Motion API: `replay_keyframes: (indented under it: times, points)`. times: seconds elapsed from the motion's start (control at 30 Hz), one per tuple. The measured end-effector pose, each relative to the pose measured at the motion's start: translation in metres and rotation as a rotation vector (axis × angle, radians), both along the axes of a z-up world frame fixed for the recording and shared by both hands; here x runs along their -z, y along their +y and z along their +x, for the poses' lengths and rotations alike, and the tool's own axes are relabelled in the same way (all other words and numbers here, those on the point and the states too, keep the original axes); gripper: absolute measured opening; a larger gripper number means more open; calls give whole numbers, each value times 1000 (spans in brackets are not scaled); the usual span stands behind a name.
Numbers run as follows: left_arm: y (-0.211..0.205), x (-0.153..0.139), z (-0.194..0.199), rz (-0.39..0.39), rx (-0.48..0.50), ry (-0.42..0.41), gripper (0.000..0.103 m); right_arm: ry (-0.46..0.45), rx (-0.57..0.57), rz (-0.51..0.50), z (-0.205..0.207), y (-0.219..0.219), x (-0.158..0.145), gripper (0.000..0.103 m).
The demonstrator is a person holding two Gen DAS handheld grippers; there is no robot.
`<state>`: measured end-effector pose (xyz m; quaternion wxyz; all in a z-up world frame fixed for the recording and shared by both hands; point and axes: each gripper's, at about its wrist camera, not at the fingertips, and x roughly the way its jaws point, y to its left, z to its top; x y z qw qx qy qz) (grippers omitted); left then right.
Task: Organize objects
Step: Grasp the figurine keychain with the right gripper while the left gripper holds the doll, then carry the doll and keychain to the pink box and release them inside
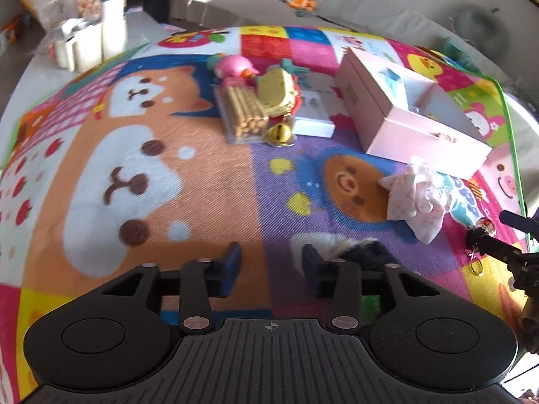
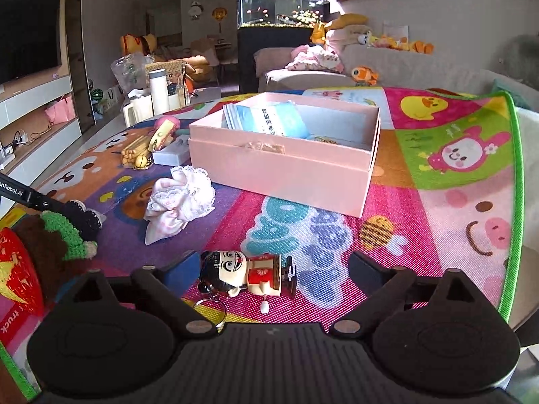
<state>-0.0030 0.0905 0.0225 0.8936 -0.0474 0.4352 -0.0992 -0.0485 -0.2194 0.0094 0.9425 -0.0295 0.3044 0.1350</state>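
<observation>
i see the open pink box [image 2: 283, 168] on the cartoon play mat [image 2: 454, 202], far of my right gripper [image 2: 273, 269]. inside it, blue packets [image 2: 269, 119] lean against the far left wall, and a small item at the right floor of the box is too hidden to name. the box's long axis runs left to right in the right wrist view.

my right gripper has its jaws spread wide, and the little figurine keychain [image 2: 246, 274] lies on the mat between them, nearer the left finger. i cannot tell whether that finger touches it. its long axis lies left to right, head pointing left, key ring [image 2: 212, 306] trailing toward me.

my left gripper [image 1: 269, 266] has its jaws spread, nothing between them; a dark fuzzy item [image 1: 360, 249] sits just right of the right finger. a crumpled lace cloth [image 1: 417, 198] lies near the box. farther left, a pack of biscuit sticks [image 1: 242, 111], a gold bell [image 1: 279, 133] and a sandwich toy [image 1: 276, 91] cluster together.
</observation>
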Motion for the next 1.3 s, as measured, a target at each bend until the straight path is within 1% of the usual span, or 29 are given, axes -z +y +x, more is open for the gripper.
replay_keyframes:
  times: [0.1, 0.2, 0.27, 0.33, 0.37, 0.43, 0.47, 0.5, 0.53, 0.57, 0.6, 0.67, 0.77, 0.8, 0.93, 1.1, 1.13, 1.17, 1.2, 1.23, 1.27, 1.3]
  points:
    - [-9, 1, 5, 25, -1, -19, 50, 10, 3, 3, 2, 0, 1, 98]
    - [-8, 3, 13, -4, -32, -39, 50, 8, 6, 7, 1, 0, 1, 100]
    - [0, 2, 18, -63, -68, -29, 49, 11, 9, 13, 1, -1, 1, 100]
    - [10, -3, 17, -146, -105, 8, 47, 14, 14, 23, 2, -2, 2, 100]
    - [14, -9, 12, -204, -103, 26, 47, 14, 18, 29, 2, -3, 1, 101]
    - [17, -21, -1, -327, -44, 63, 47, 12, 21, 44, 3, -6, 2, 101]
    - [16, -27, -8, -374, -5, 89, 47, 13, 19, 51, 3, -7, 1, 101]
    - [13, -32, -15, -390, 29, 112, 47, 16, 18, 56, 3, -8, 1, 101]
    - [8, -35, -22, -376, 59, 134, 47, 18, 18, 59, 4, -8, 1, 101]
    - [2, -37, -27, -343, 78, 150, 47, 19, 18, 61, 4, -8, 1, 101]
    - [-3, -38, -32, -306, 91, 163, 47, 16, 17, 63, 4, -8, 1, 101]
    - [-13, -36, -34, -261, 103, 173, 48, 7, 16, 66, 2, -8, 0, 101]
    - [-24, -29, -24, -240, 73, 179, 51, -4, 9, 67, 1, -8, -1, 103]
    - [-28, -27, -20, -237, 60, 180, 54, -6, 2, 63, 0, -7, -1, 103]
    - [-40, -15, -14, -193, 59, 200, 61, -15, -29, 28, -2, 0, -1, 103]
    - [-54, -15, -22, -78, 130, 148, 61, 30, -28, 13, 6, 4, 2, 102]
    - [-58, -15, -24, -54, 146, 138, 64, 36, -28, 14, 7, 4, 2, 96]
    - [-62, -15, -25, -23, 164, 131, 65, 40, -30, 13, 8, 4, 2, 92]
    - [-67, -14, -26, 9, 179, 123, 67, 44, -34, 10, 8, 5, 3, 84]
    - [-70, -14, -27, 33, 186, 120, 67, 42, -38, 5, 7, 7, 4, 76]
    - [-72, -15, -28, 48, 192, 115, 67, 36, -40, -1, 6, 8, 4, 72]
    - [-73, -15, -29, 61, 199, 110, 66, 30, -42, -3, 4, 9, 3, 64]
